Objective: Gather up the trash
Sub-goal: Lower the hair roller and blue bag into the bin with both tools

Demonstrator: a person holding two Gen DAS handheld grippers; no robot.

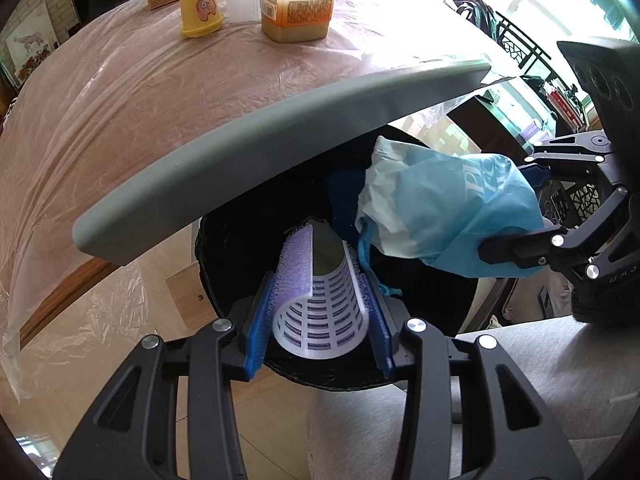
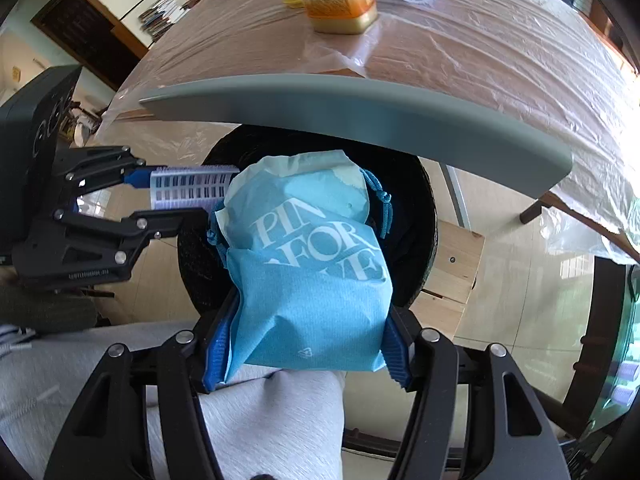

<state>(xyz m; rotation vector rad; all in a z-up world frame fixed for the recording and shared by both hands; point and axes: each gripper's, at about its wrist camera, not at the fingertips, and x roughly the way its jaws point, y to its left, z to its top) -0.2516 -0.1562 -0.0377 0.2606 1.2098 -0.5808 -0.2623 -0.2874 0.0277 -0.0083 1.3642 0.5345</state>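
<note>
Both pieces of trash hang over the black bin (image 1: 224,272) beside the table (image 1: 120,120), so the step in hand looks like the drop. Done well, each piece should be let go only once it sits inside the rim, clear of the grey curved panel (image 1: 240,152) overhead, with the bag's drawstring kept off the pads. The left hand-held gripper (image 1: 320,304) clamps a white perforated plastic cone (image 1: 324,316); the right hand-held gripper (image 2: 308,352) clamps a blue paper bag (image 2: 312,280). Both point steeply down at the bin, side by side above the person's grey trouser leg.
</note>
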